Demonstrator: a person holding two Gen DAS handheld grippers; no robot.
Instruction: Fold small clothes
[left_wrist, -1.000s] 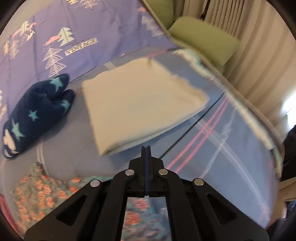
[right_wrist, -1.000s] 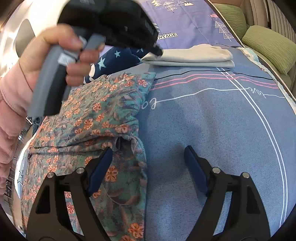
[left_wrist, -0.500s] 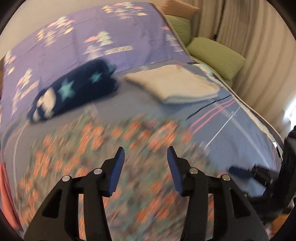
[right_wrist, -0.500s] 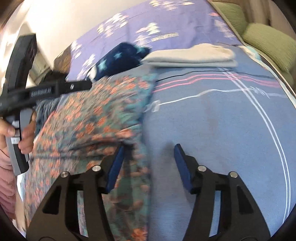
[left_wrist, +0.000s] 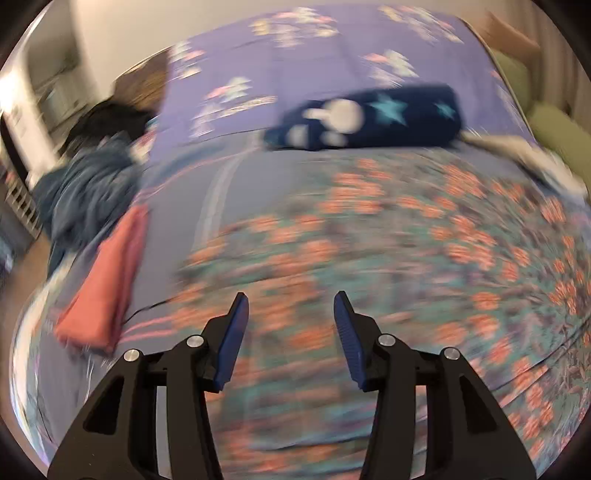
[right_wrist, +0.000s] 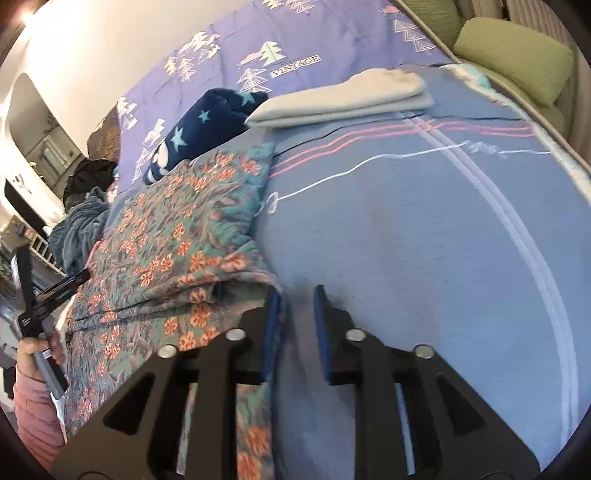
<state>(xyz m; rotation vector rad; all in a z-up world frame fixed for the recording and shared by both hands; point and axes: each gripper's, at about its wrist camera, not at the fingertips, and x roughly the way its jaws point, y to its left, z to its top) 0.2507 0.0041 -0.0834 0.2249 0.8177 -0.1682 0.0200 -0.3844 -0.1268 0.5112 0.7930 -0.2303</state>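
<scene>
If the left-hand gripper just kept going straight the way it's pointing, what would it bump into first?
Most likely the floral garment spread on the bed, right ahead of the open left gripper. The view is blurred, so depth is uncertain.

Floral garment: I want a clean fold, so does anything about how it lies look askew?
Yes. The floral garment is rumpled, with its near right edge bunched into a ridge by the right gripper, which is open. The folded beige cloth behind lies neat and flat. The left wrist view is too blurred to add detail.
</scene>
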